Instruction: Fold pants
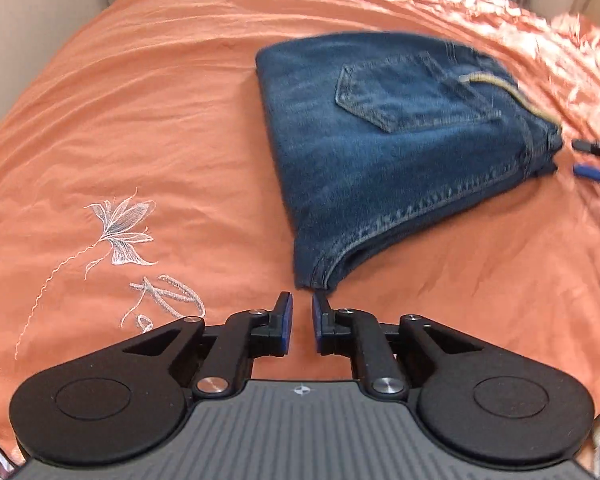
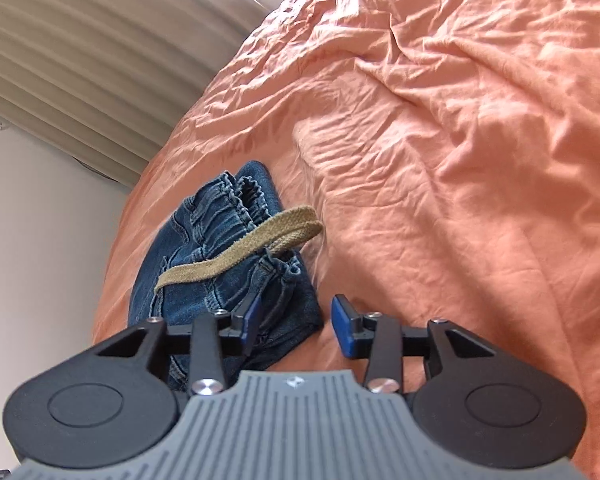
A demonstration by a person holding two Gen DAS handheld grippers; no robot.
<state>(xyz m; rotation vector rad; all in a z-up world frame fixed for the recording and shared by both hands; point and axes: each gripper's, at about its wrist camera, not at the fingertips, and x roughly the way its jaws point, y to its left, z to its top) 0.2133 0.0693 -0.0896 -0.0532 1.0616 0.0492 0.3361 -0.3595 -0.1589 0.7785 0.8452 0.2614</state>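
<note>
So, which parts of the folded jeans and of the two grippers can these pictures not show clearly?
- Left wrist view: the folded blue denim jeans are motion-blurred at the waistband end; the layers underneath are hidden by the top layer.
- Left wrist view: the right gripper is cut by the frame edge and blurred.
- Right wrist view: the tan flat drawstring hides part of the waistband; the right gripper's own body covers the jeans' near end.

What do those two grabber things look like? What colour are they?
Both look alike. The left gripper and right gripper are black, with jointed link arms, silver pins, and two big round discs at the back. Blue pads line the fingertips. Between the discs sits a grey ribbed plate bearing a small white emblem.
</note>
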